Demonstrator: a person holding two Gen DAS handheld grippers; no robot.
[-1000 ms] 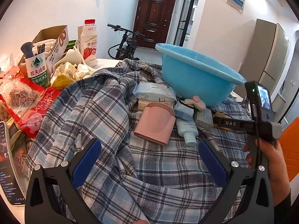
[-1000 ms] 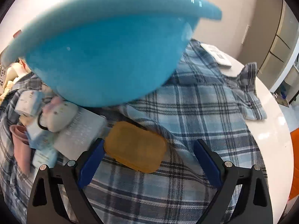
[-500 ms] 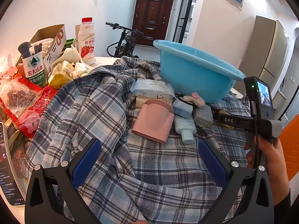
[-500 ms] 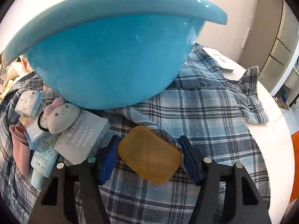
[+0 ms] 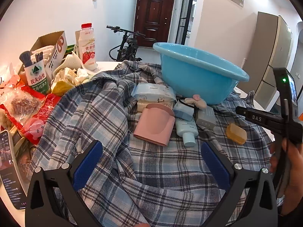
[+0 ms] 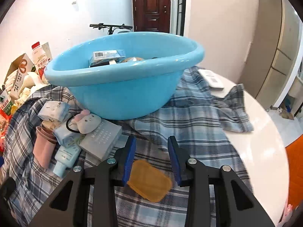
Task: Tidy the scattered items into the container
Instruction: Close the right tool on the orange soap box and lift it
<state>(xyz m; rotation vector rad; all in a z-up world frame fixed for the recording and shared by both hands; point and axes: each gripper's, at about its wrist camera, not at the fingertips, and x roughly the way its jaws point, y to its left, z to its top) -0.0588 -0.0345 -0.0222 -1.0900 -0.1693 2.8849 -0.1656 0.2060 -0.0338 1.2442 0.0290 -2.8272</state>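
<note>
Right wrist view: jaws partly closed above the amber soap box point(image 6: 149, 181), contact unclear; left jaws spread.

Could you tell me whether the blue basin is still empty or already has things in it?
Not empty. In the right wrist view, a barcoded box and other small items show above the rim inside the blue basin.

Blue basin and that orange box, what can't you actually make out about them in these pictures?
Blue basin contents: in the left wrist view its wall hides everything; in the right wrist view the rim shows only the top of a barcoded box and scraps behind it.
Orange box: blurred in the right wrist view, one edge behind the right gripper fingers.
Grey box print: too small to read in both views.
</note>
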